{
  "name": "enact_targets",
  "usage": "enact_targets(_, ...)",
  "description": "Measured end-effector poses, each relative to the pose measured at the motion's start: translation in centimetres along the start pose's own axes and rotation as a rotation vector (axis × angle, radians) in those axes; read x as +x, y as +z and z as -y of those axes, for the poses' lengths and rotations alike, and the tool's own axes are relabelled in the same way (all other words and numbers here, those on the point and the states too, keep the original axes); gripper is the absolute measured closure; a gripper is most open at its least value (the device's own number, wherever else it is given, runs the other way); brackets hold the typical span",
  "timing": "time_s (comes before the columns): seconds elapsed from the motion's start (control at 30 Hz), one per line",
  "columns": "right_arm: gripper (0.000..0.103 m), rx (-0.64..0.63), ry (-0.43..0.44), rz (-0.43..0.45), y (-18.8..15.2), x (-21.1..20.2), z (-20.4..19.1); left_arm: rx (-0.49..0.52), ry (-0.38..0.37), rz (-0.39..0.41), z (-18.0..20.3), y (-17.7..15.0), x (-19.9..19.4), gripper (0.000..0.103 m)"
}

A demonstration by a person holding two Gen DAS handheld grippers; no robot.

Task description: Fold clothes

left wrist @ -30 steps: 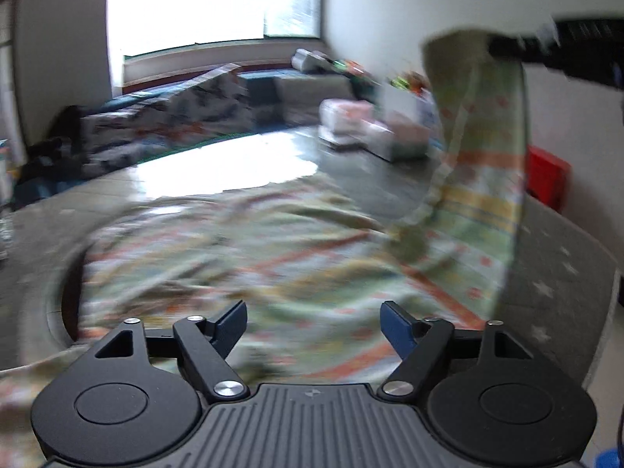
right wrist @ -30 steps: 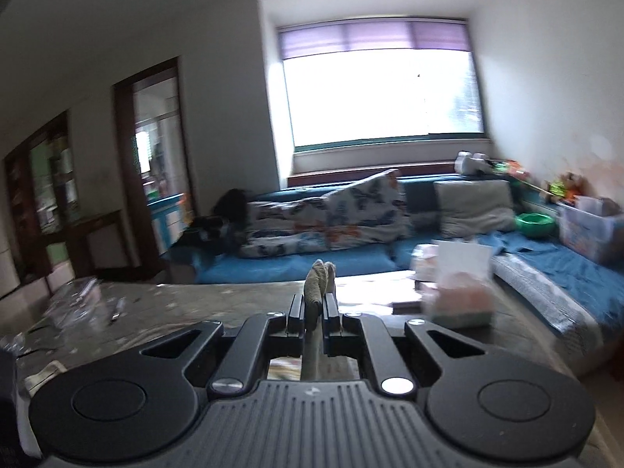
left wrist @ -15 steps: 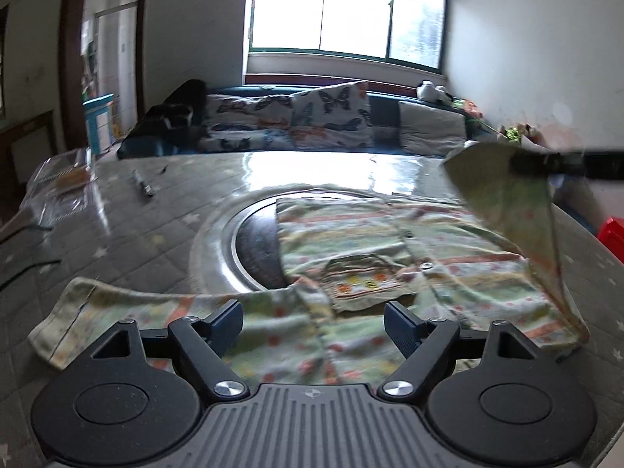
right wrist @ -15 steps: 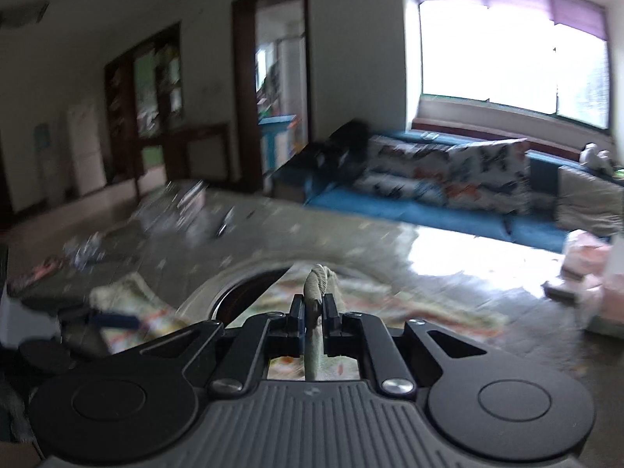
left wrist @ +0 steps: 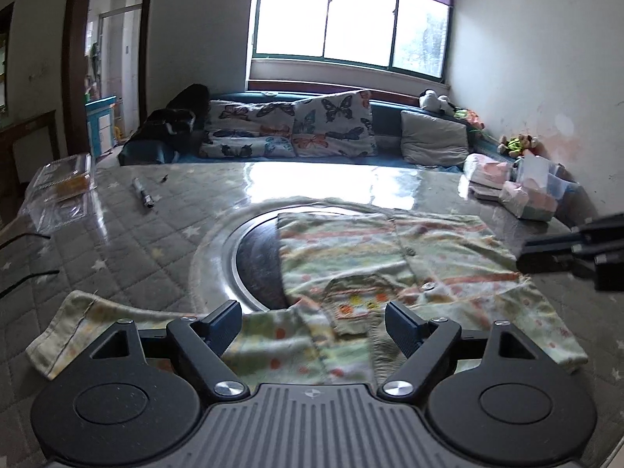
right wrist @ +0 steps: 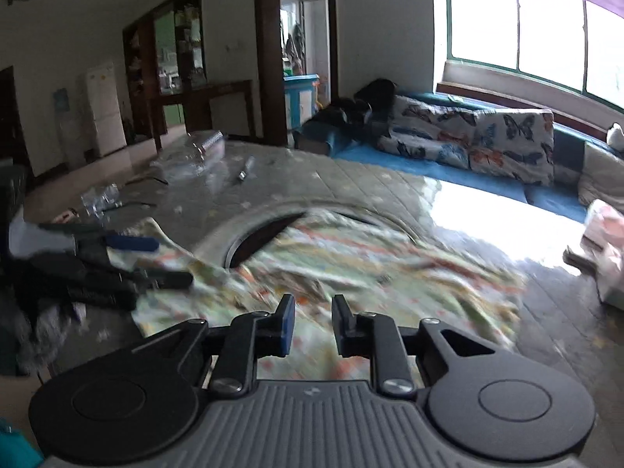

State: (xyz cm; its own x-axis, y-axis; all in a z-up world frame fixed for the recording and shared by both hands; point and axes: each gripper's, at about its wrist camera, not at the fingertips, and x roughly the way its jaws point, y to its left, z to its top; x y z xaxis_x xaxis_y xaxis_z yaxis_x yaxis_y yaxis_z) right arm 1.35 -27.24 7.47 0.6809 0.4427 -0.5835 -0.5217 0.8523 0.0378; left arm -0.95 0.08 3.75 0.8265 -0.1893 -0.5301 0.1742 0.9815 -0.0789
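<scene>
A pale green shirt [left wrist: 390, 261] with orange stripes, buttons and a chest pocket lies spread on the quilted grey table [left wrist: 128, 245]. One sleeve [left wrist: 74, 327] stretches out to the left. My left gripper [left wrist: 314, 321] is open and empty just above the shirt's near edge. My right gripper [right wrist: 310, 325] is open and empty, low over the shirt [right wrist: 351, 257]; it shows at the right edge of the left wrist view [left wrist: 522, 257]. The left gripper [right wrist: 156, 261] shows at the left of the right wrist view.
A round metal-rimmed recess [left wrist: 253, 257] sits in the table's middle, partly under the shirt. A plastic box [left wrist: 66, 183] and a small tube [left wrist: 142, 193] lie far left. Packages [left wrist: 522, 191] stand far right. A sofa with butterfly cushions [left wrist: 296, 128] is behind.
My right gripper let go of the shirt side it held up and opened; the cloth now lies flat on the table. Both grippers hover low over the shirt.
</scene>
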Motion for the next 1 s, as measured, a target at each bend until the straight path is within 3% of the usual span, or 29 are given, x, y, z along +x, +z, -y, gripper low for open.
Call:
enact_targets(0.27, 0.08, 0.069, -0.107, -0.153, -5.5, 0.1, 4.2, 0.057, -0.086, -0.028, 3.2, 0.0, 1.5, 0.021)
enact_targets(0.43, 0.08, 0.124, -0.129, -0.198, -8.1, 0.4, 5.8, 0.081, -0.136, -0.067, 4.8, -0.6, 2.9, 0.026)
enact_targets(0.63, 0.079, 0.119, -0.146, -0.144, -6.5, 0.3, 6.9, 0.095, -0.186, -0.1, 5.9, -1.1, 4.0, 0.046)
enact_targets(0.7, 0.079, 0.118, -0.142, -0.125, -5.6, 1.1, 7.1, 0.091, -0.192, -0.105, 5.9, -1.1, 4.2, 0.057)
enact_targets(1.0, 0.081, 0.146, -0.152, -0.132, -5.7, 4.3, 8.6, 0.065, -0.209, -0.147, 5.2, -1.9, 5.7, 0.06)
